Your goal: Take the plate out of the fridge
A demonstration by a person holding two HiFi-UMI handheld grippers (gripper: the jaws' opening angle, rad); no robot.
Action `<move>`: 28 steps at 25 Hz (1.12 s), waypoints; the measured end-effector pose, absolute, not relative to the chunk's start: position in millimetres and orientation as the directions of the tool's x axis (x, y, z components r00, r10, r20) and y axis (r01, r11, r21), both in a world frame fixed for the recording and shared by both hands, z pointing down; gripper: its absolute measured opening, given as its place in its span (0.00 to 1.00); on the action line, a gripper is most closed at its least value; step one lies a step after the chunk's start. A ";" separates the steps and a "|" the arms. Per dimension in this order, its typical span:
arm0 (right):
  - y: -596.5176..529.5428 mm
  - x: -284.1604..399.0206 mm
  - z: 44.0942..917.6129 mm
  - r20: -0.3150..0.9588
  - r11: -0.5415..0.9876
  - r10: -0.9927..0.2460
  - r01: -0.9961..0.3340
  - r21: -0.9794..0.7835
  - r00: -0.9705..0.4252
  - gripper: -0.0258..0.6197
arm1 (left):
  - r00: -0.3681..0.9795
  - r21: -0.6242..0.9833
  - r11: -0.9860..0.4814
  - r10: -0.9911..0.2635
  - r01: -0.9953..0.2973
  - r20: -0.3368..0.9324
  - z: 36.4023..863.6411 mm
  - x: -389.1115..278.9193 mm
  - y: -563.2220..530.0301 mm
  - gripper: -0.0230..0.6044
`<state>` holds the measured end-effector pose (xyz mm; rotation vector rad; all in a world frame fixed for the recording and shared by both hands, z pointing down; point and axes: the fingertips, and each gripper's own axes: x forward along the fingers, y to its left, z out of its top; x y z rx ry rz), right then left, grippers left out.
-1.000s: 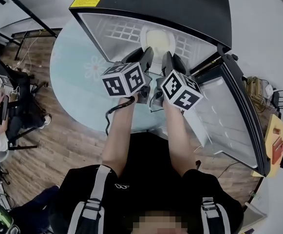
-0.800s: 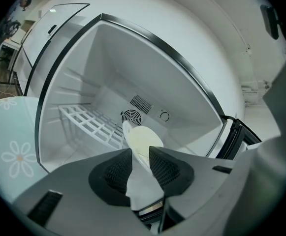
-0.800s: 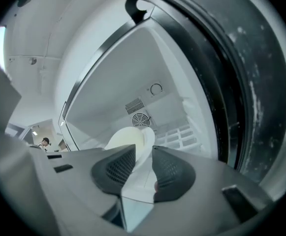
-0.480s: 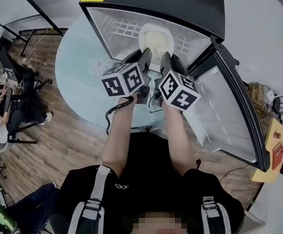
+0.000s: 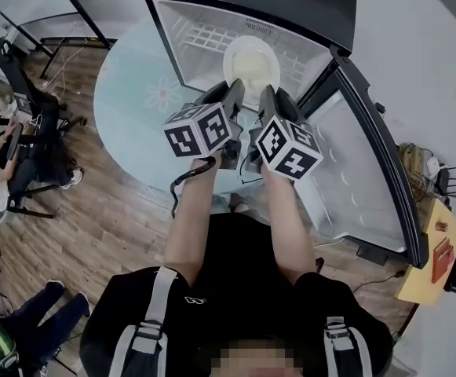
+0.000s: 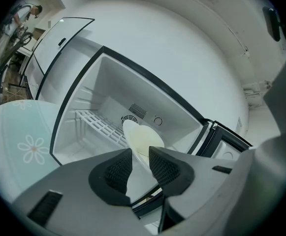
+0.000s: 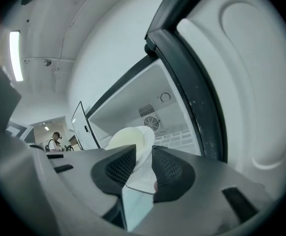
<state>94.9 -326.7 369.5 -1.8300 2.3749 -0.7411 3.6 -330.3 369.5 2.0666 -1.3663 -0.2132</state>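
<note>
I hold the plate [image 5: 251, 63] by its near rim with both tools, side by side, at the mouth of the open fridge [image 5: 290, 6]. My left gripper [image 6: 140, 154] has its fingers [image 6: 118, 171] closed on the left part of that rim, and my right gripper [image 7: 143, 154] has its own fingers closed on the rim just beside it, so each pair grips the plate with the ribbed pads on either face. The plate is round, plain and bare. Its middle is pale cream, with a broad, whiter band running round the edge, and it has a smooth, slightly glossy look. From my head it shows as a full oval, its far edge lying over the white wire shelf [image 5: 204, 38] inside the fridge. In the left gripper view and the right gripper view it is seen tilted and nearly edge-on, rising away from the pads toward the fan grille [image 6: 138, 111] on the back wall. The fridge is small and black outside and white within, and its door [image 5: 353, 179] is swung wide to my right. It stands on a round pale blue-green desk [image 5: 133, 124] printed with a white flower [image 5: 162, 96].
</note>
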 end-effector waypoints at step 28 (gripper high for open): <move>-302.0 100.4 380.6 0.223 0.250 -0.901 -0.867 -0.430 -0.371 0.17 | 0.372 0.610 -0.167 -0.901 -0.775 0.226 386.2 7.8 -293.0 0.19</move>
